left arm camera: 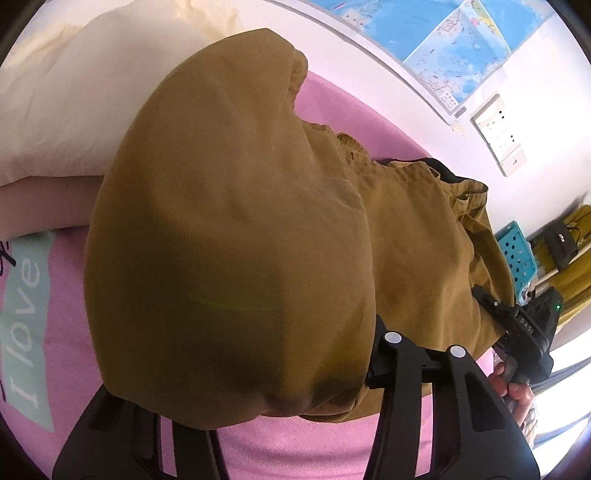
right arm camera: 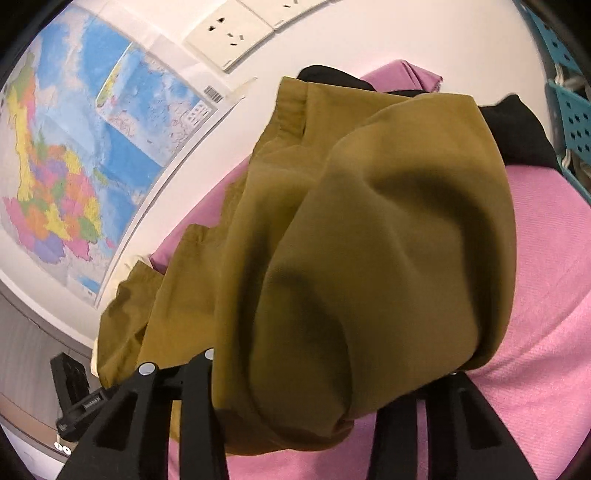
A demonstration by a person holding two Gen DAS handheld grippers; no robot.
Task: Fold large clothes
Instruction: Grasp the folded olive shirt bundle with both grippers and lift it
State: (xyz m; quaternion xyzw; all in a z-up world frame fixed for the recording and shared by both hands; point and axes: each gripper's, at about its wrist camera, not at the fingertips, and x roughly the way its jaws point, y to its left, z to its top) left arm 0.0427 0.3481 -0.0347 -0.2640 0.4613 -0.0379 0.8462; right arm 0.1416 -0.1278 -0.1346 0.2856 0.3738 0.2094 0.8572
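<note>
A large mustard-brown garment lies on a pink bed sheet. In the left wrist view the cloth bulges up over my left gripper and hides the fingertips; the jaws appear shut on a fold of it. My right gripper shows at the right edge of that view, held by a hand, against the garment's far edge. In the right wrist view the same garment drapes over my right gripper, which appears shut on its cloth. A black piece of clothing lies behind it.
A white pillow lies at the upper left. A wall map and wall sockets are behind the bed. A blue perforated basket stands at the right. A teal "I love" print is on the sheet.
</note>
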